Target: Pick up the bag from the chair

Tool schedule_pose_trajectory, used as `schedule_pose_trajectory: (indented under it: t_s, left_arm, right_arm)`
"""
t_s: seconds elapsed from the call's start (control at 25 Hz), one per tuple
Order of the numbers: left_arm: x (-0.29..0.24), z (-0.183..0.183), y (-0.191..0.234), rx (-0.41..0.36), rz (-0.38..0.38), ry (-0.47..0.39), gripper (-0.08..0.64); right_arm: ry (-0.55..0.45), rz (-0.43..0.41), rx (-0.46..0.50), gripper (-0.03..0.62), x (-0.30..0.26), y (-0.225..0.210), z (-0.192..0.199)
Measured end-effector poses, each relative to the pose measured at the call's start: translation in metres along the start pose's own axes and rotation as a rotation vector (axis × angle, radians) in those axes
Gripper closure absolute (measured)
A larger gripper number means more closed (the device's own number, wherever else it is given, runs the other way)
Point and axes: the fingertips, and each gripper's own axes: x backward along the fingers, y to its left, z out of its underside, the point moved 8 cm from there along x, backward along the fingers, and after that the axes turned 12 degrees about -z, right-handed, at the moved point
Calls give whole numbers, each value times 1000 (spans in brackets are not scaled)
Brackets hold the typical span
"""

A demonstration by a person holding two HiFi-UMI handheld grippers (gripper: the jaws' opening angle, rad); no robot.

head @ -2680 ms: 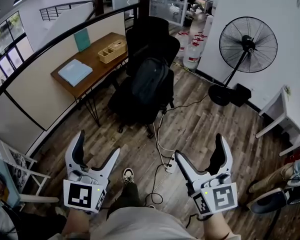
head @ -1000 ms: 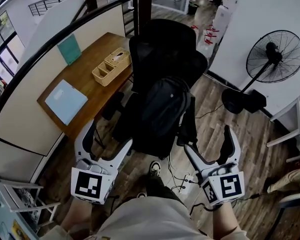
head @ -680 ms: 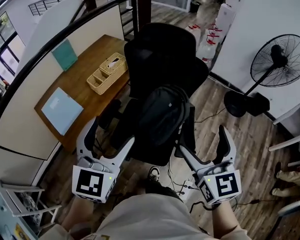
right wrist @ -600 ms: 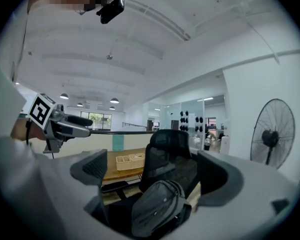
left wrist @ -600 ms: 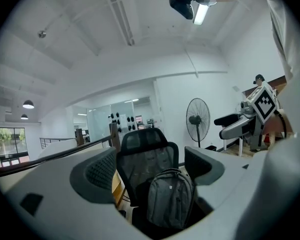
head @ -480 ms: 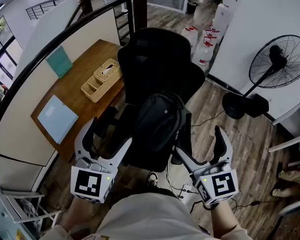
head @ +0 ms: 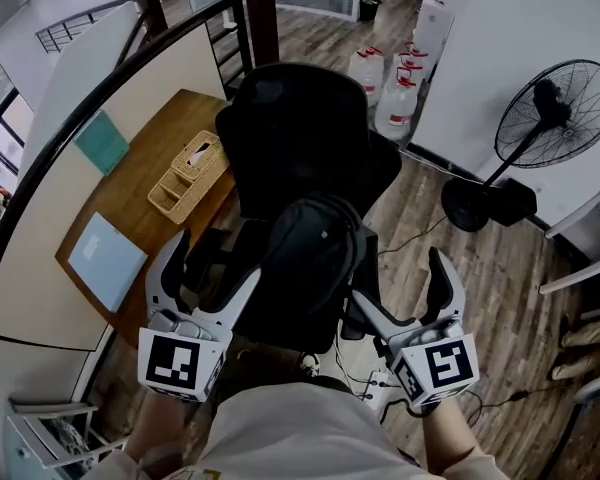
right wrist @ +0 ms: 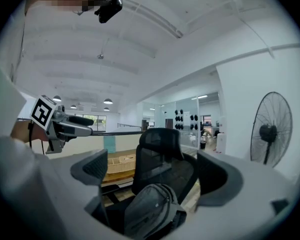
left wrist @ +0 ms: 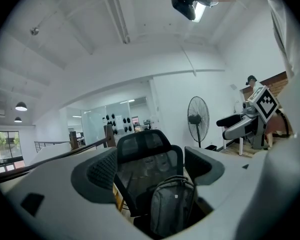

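A dark grey backpack [head: 315,253] stands upright on the seat of a black office chair [head: 300,138], leaning on its mesh backrest. The left gripper view shows the backpack [left wrist: 172,204] between the jaws but well beyond them, and the right gripper view shows the backpack [right wrist: 150,209] likewise. My left gripper [head: 208,268] is open, just left of the chair seat. My right gripper [head: 395,288] is open too, just right of the backpack's lower side. Neither touches the bag.
A wooden desk [head: 130,218] with a wicker tray [head: 187,176] and a blue folder [head: 105,261] stands left of the chair against a partition. A standing fan [head: 555,103] is at the right. Water jugs [head: 395,88] stand behind the chair. Cables and a power strip lie on the wood floor.
I have walked up to the chair; it and the backpack now sit much closer, between my two open grippers, which stayed spread apart.
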Motion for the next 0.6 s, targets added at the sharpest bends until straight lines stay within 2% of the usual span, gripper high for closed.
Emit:
schedule_pose_trajectory:
  t_s: [0.24, 0.6]
  left_arm:
    - [-27, 8, 21, 4, 60, -11, 141]
    - [-72, 17, 74, 12, 226, -44, 141]
  right_arm:
    - [24, 43, -5, 34, -24, 5, 0]
    - [30, 183, -29, 34, -74, 31, -15]
